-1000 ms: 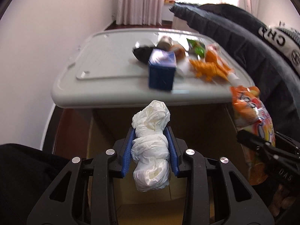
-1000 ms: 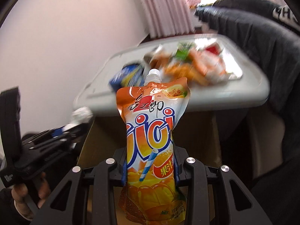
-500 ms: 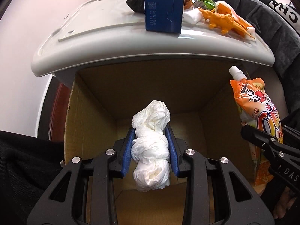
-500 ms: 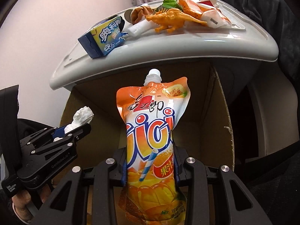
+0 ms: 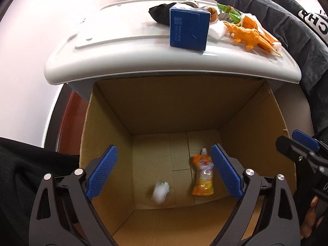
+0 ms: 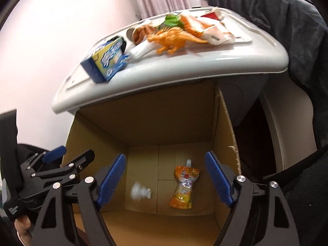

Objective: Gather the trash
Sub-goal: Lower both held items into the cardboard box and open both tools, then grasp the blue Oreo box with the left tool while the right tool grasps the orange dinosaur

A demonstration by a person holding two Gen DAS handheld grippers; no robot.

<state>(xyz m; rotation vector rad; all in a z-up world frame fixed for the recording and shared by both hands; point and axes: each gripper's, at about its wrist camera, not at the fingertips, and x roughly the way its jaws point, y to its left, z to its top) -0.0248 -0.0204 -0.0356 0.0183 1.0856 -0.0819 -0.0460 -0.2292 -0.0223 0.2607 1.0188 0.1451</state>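
left wrist view: the left gripper [image 5: 164,172] points down into an open cardboard box [image 5: 254,135], its blue pads wide apart and the jaws opening, with nothing between them. on the box floor a crumpled white tissue [image 5: 161,191], blurred, lies just left of an orange juice pouch [image 5: 203,178], whose spout points toward the far wall. the two are near each other but apart. at the right edge the right gripper [image 5: 303,149] reaches in over the box rim, a hand partly visible below it.

right wrist view: the right gripper's jaws are opening too, its pads spread with nothing between them; the pouch and the blurred tissue show on the box floor beneath. the left gripper appears at the lower left.

behind and above the box a grey plastic table [image 5: 127,61] overhangs its far wall. on it stand a blue snack box [image 5: 188,30], an orange toy dinosaur [image 5: 246,34], a green wrapper [image 5: 229,12], a dark item and other wrappers, all clustered toward the table's far right. a dark garment [image 5: 276,10] lies just beside the table's right side.
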